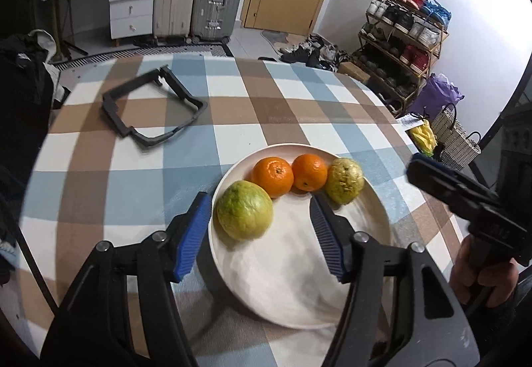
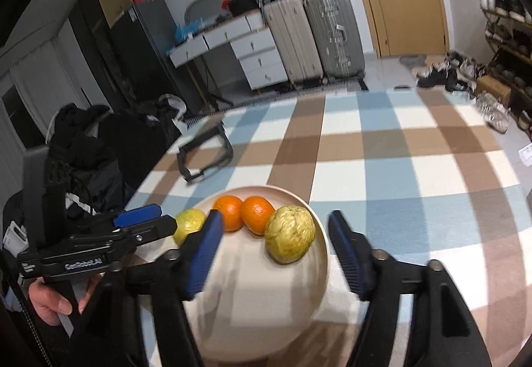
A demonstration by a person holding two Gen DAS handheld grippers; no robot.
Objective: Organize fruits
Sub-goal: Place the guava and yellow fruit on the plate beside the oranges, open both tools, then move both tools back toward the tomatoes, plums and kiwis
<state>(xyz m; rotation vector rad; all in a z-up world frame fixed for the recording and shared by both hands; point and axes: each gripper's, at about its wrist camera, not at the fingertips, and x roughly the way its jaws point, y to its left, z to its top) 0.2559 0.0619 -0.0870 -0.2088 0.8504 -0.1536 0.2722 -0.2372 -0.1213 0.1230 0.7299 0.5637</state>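
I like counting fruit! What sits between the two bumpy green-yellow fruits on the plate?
Two oranges sit side by side between the green-yellow fruits, making a curved row on the plate. Both wrist views show it.

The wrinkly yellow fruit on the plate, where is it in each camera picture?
Left wrist view: the wrinkly yellow fruit sits right of centre, at the right end of the fruit row, touching an orange.
Right wrist view: it is near the middle, closest to the camera, between the right claw's open fingers.
Shared landmark: the black frame lying on the checked cloth.
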